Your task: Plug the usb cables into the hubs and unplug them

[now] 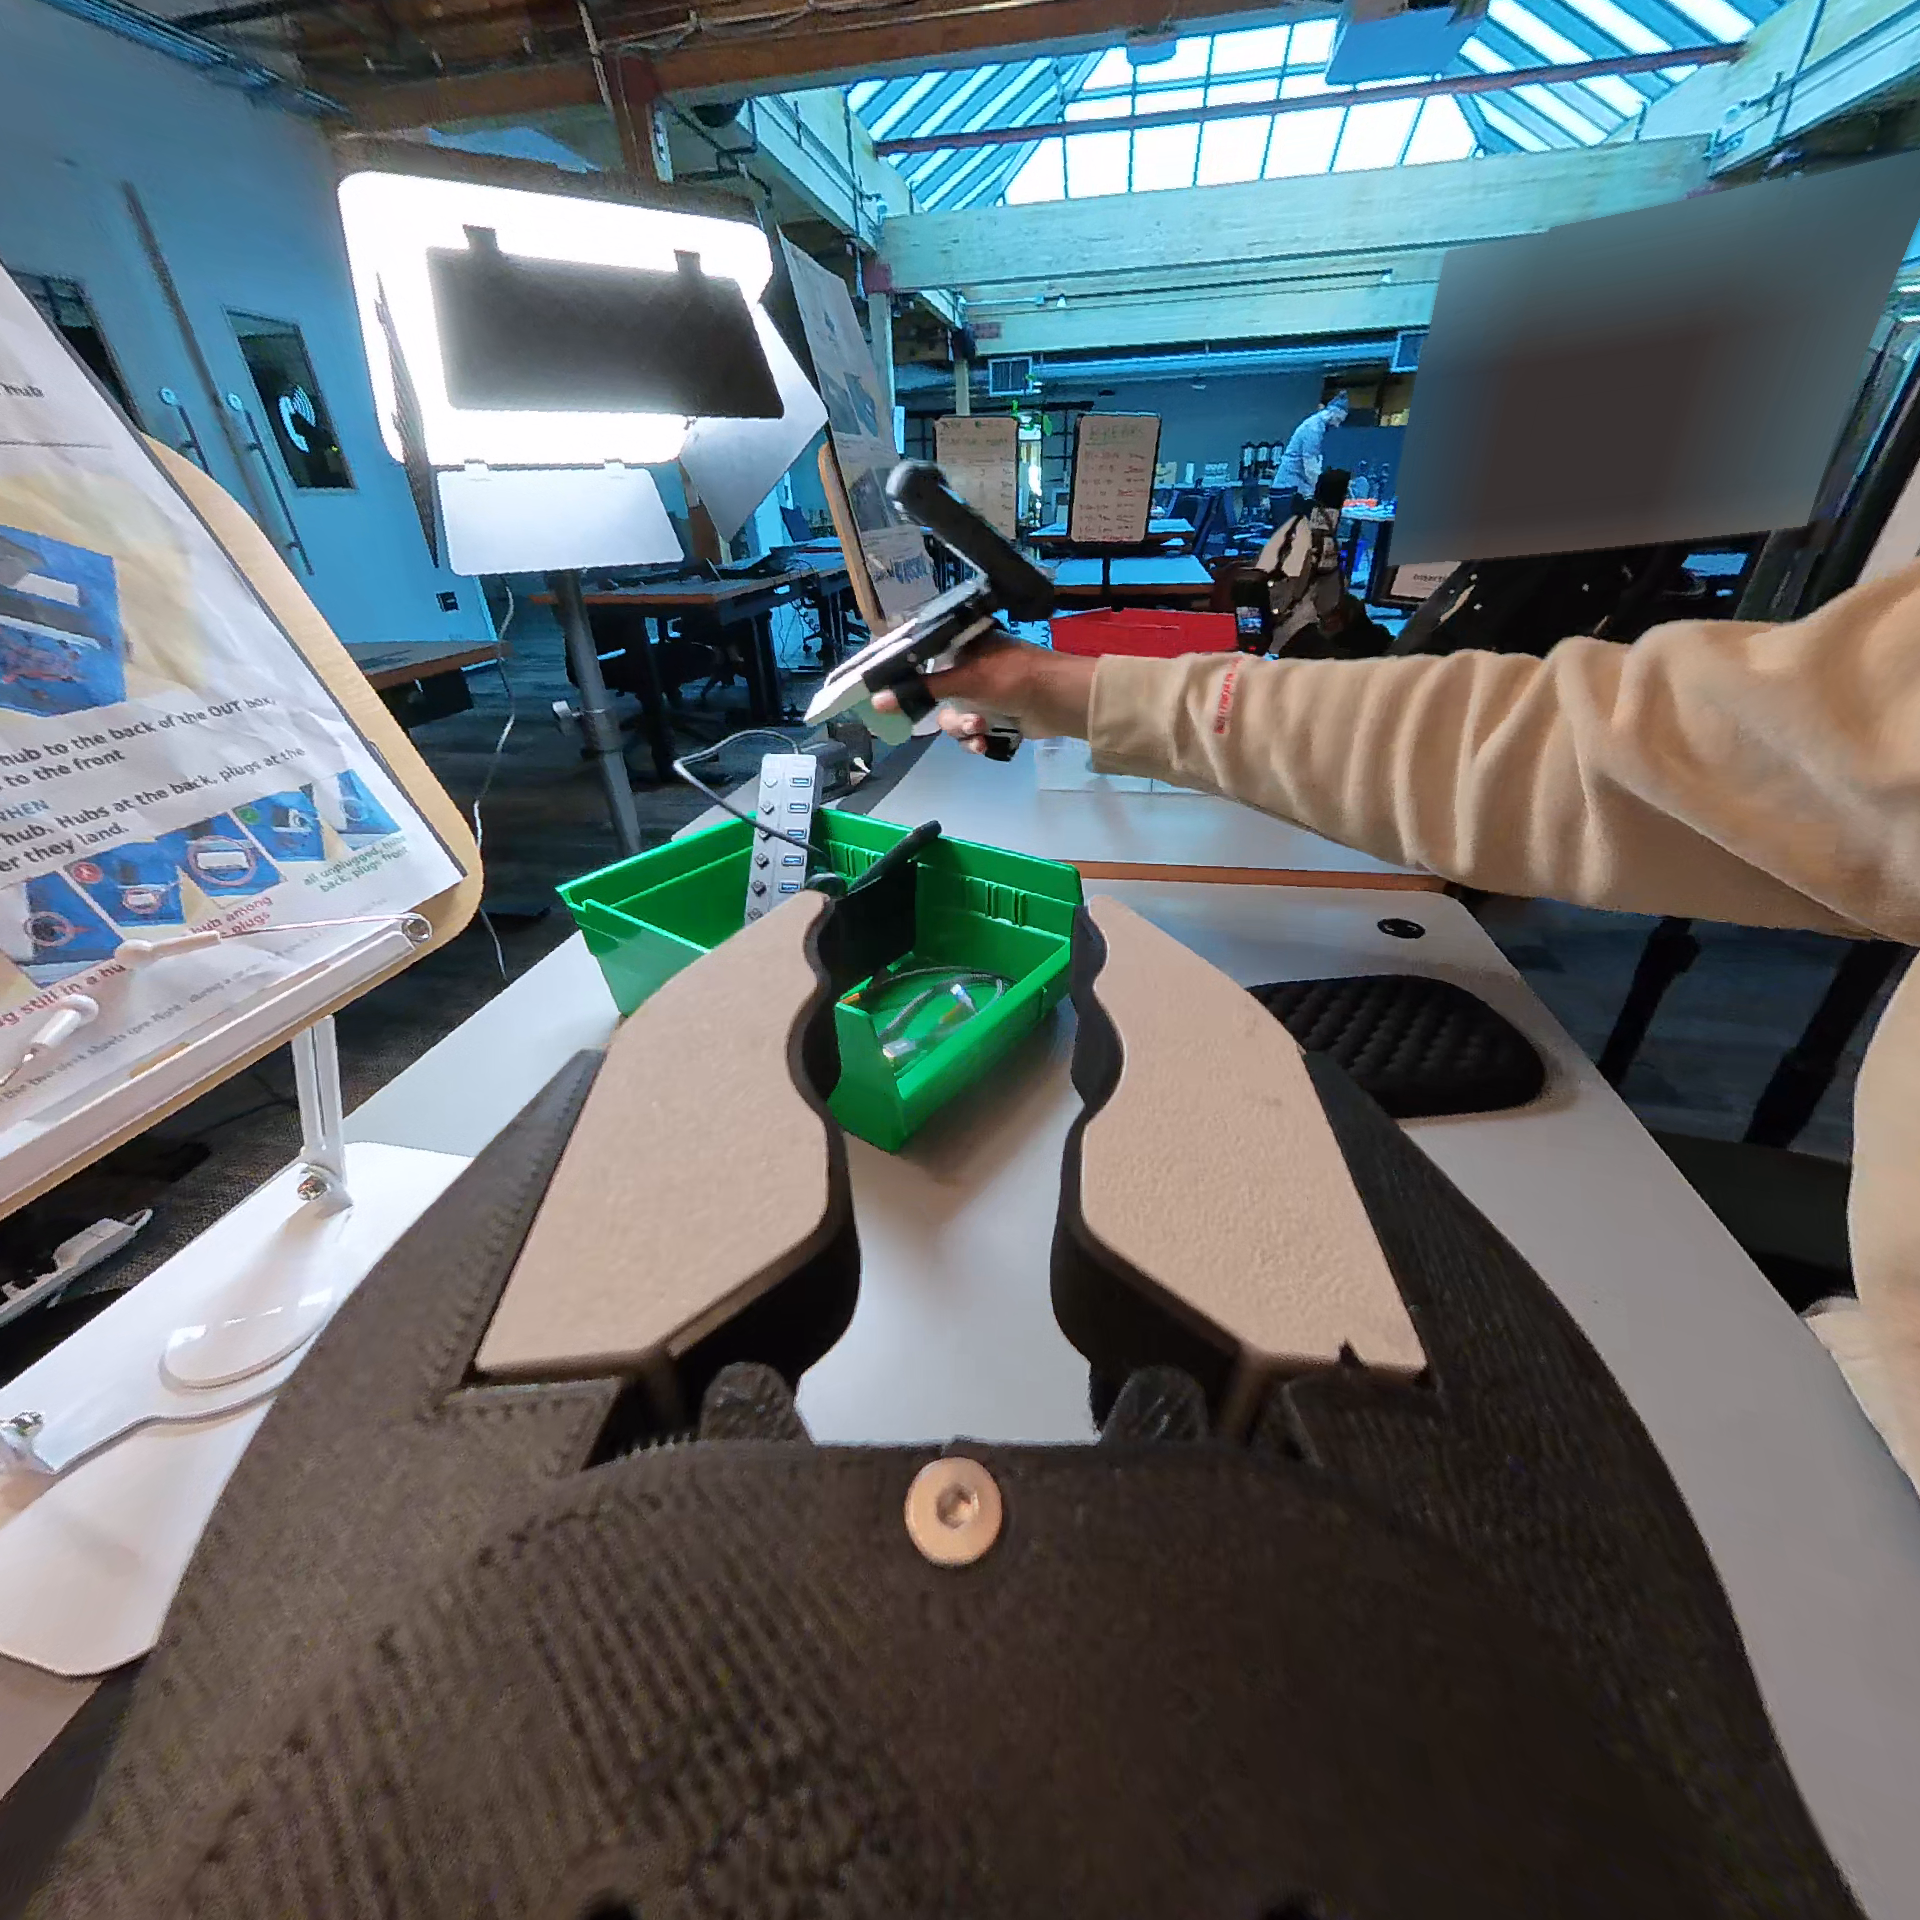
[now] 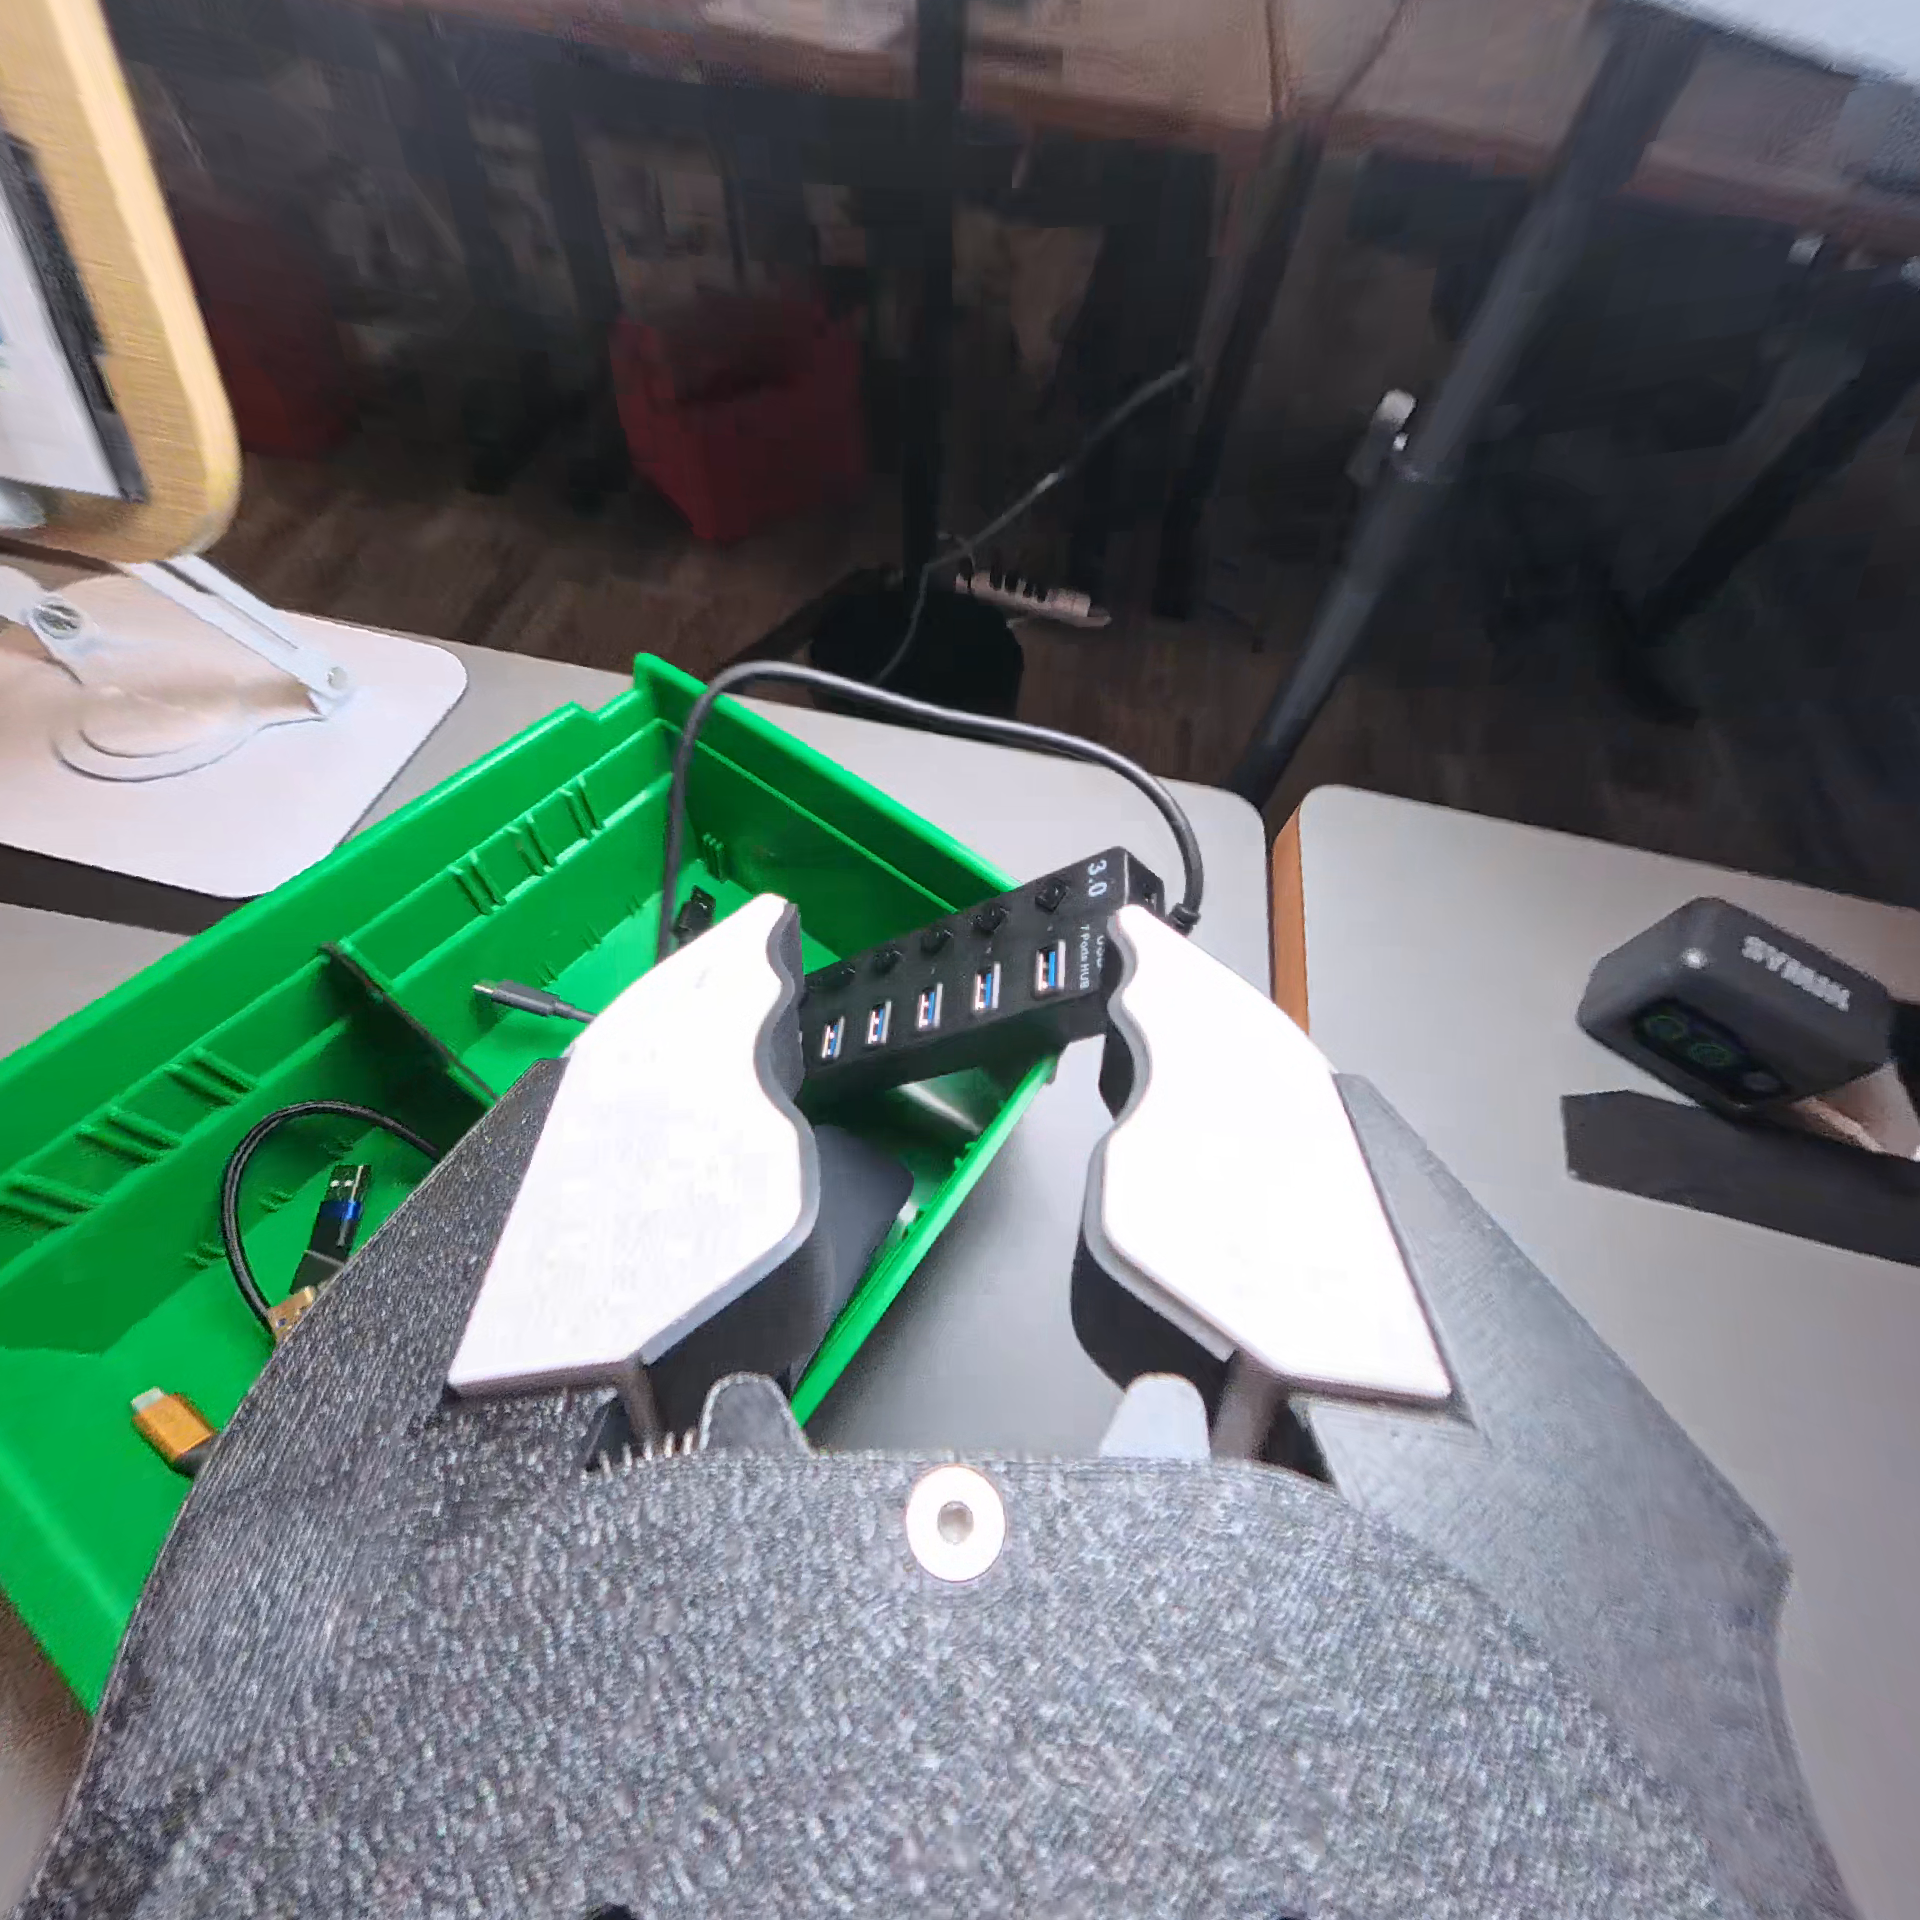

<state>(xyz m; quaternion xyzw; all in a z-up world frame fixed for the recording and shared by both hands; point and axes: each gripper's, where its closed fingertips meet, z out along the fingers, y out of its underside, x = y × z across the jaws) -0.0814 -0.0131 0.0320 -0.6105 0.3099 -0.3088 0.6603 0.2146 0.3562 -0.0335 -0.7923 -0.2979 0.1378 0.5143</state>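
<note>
Green bin (image 2: 582,831) on the grey surface (image 2: 1455,1351) holds everything for the task.

Step, as I read it: the very start, reaching for a hub. No plug is in any port I can see.

- Right hand-held gripper (image 2: 956,930): jaws spread wide, grasping nothing. It hovers over the black hub (image 2: 956,997). The left wrist view shows it clearly above the bin, not in contact.
- Left hand-held gripper (image 1: 956,914): also released and empty, held back over the near surface, aimed at the bin.
- The black hub lies tilted, propped on the bin's right wall at the far end. Its own black lead (image 2: 935,717) loops out over the back rim.
- White hub (image 1: 779,831) stands upright in the far compartment, seen only in the left wrist view.

Next move, my judgement: the hub's long axis runs across the jaw gap, so the right one needs a wrist turn before it descends. It should then clamp across the narrow sides, clear of the ports. The left one goes for a plug. The lead may drag.

Counts:
- Bins: 1, with 1 divider (image 2: 384,997).
- Hubs: 2, black and white.
- Blue ports showing on the black hub: 5. The rest are behind a finger.
- Loose plug ends: at least 3. These are a thin grey one (image 2: 520,997), a black-and-blue one (image 2: 343,1195) and an orange one (image 2: 171,1423).
- Cable count: cannot tell.
</note>
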